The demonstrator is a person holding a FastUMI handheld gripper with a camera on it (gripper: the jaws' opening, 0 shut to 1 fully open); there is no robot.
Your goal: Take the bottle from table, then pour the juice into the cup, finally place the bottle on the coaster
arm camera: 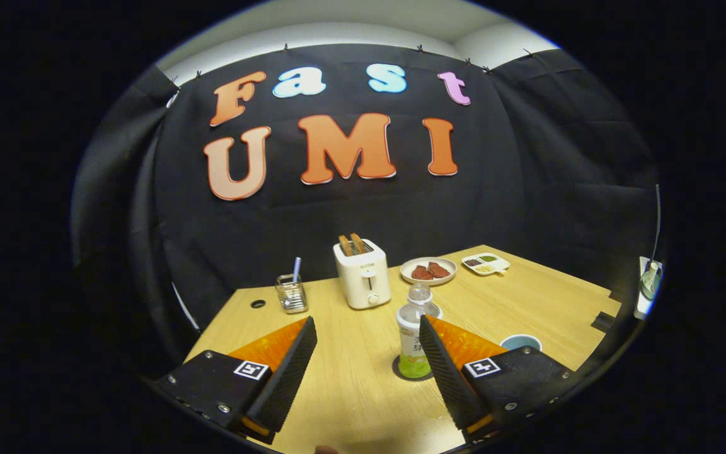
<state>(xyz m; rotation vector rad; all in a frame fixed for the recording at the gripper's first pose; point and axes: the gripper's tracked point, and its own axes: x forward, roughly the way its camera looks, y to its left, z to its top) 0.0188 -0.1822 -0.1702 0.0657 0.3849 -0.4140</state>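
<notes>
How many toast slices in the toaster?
2: both toast slices stand side by side in the toaster, beyond the open gripper and left of the bottle.

Tongs (pixel 368 328) ribbed, screwed mounts (square marker tags)

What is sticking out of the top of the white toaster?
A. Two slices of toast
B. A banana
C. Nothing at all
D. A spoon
A: two brown slices of toast poke up from the slots of the toaster, which stands on the table beyond the bottle and the open tool.
</notes>
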